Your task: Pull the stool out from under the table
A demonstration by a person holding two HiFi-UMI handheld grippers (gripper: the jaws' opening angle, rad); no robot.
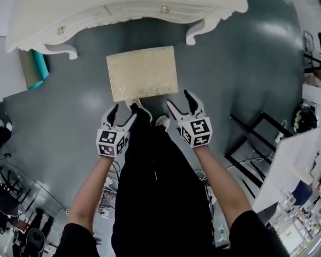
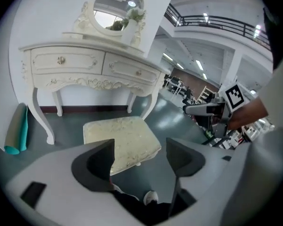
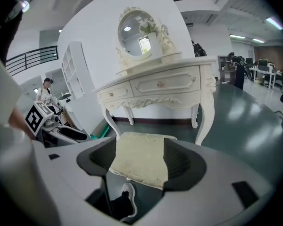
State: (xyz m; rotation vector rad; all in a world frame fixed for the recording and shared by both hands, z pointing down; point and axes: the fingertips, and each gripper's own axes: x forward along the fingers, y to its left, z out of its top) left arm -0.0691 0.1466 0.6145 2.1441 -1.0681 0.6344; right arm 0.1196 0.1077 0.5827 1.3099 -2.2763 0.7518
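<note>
The cream padded stool (image 1: 143, 73) stands on the grey floor in front of the white dressing table (image 1: 123, 4), its seat out from under the tabletop. My left gripper (image 1: 123, 114) hovers just short of the stool's near left corner, jaws open and empty. My right gripper (image 1: 179, 101) hangs by the near right corner, also open, with a small gap to the seat. In the left gripper view the stool (image 2: 120, 138) lies beyond the left gripper (image 2: 140, 149). In the right gripper view the stool (image 3: 141, 157) shows between the parted jaws of the right gripper (image 3: 140, 160), farther off.
A teal and beige roll (image 1: 38, 69) leans by the table's left leg. A black metal frame (image 1: 257, 138) and cables lie on the floor at the right. An oval mirror (image 3: 137, 32) tops the table. The person's legs and shoes (image 1: 161, 123) stand right behind the stool.
</note>
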